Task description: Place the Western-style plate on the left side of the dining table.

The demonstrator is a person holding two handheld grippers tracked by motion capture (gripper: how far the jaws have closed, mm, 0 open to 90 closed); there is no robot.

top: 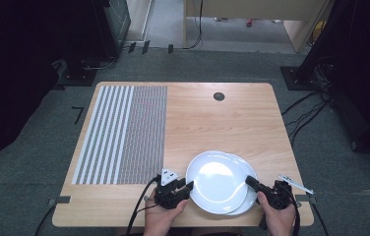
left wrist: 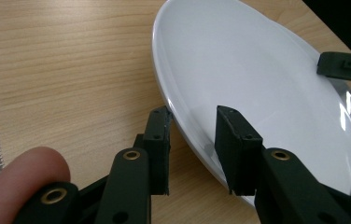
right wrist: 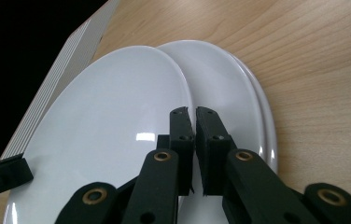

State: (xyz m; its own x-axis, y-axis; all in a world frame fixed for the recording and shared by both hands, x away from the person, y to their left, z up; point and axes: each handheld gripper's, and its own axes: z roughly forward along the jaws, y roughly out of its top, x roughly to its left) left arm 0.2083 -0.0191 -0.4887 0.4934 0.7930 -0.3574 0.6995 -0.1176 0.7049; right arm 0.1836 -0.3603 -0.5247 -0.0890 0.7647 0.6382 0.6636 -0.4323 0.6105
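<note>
A short stack of white plates sits near the table's front right. The top plate (top: pixel 216 179) (left wrist: pixel 257 70) (right wrist: pixel 108 116) is shifted left over the lower plates (top: pixel 251 195) (right wrist: pixel 232 93). My left gripper (top: pixel 188 187) (left wrist: pixel 194 114) is open, its jaws straddling the top plate's left rim, one over the plate and one outside it. My right gripper (top: pixel 248 181) (right wrist: pixel 194 112) is closed to a thin gap on the top plate's right rim. A jaw of the right gripper (left wrist: pixel 346 65) shows in the left gripper view, and a jaw of the left gripper (right wrist: pixel 3 175) in the right gripper view.
A grey striped and meshed mat (top: pixel 121 132) (right wrist: pixel 57 84) covers the left part of the wooden table (top: pixel 222 123). A round cable hole (top: pixel 219 96) is at the far middle. A small flat white-and-metal piece (top: pixel 295 183) lies at the right front edge.
</note>
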